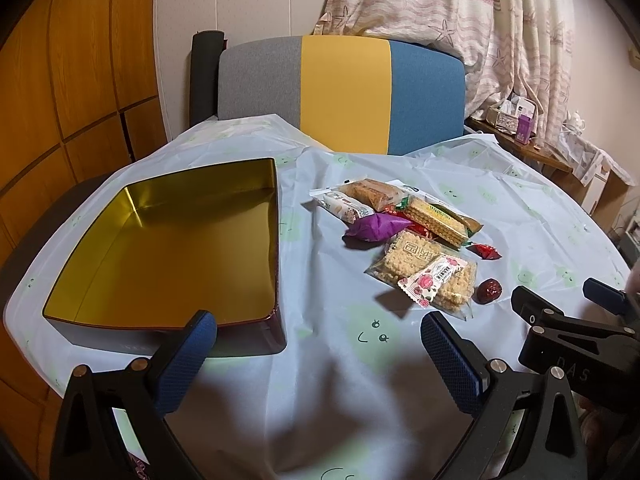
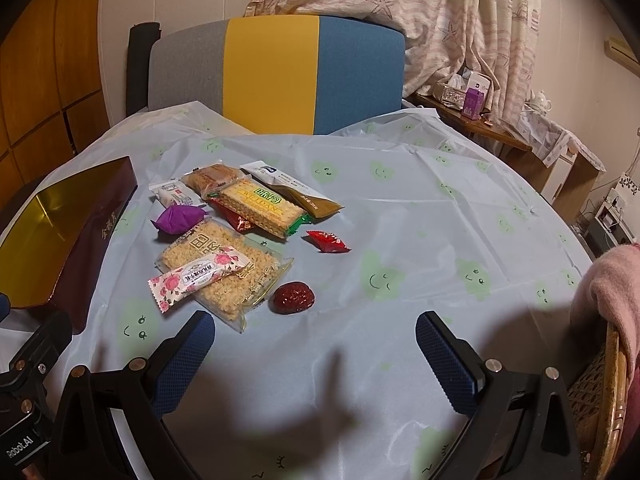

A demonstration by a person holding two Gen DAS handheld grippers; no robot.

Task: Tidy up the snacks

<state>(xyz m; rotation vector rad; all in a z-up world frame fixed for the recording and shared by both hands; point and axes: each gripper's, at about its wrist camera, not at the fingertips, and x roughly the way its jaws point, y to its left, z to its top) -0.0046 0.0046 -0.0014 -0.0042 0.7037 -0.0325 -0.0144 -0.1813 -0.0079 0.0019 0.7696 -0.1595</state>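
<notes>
An open tin box with a gold inside and dark red walls sits empty on the left of the table; it also shows in the right wrist view. Right of it lies a pile of snacks: a puffed rice cake pack with a rose-print bar on top, a purple candy, a wafer pack, a red candy and a wrapped red date. My left gripper is open and empty near the tin's front corner. My right gripper is open and empty, just in front of the date.
The table wears a pale blue cloth with green faces. A grey, yellow and blue chair back stands behind it. A wicker chair with a pink cloth is at the right edge. A cluttered side shelf stands by the curtain.
</notes>
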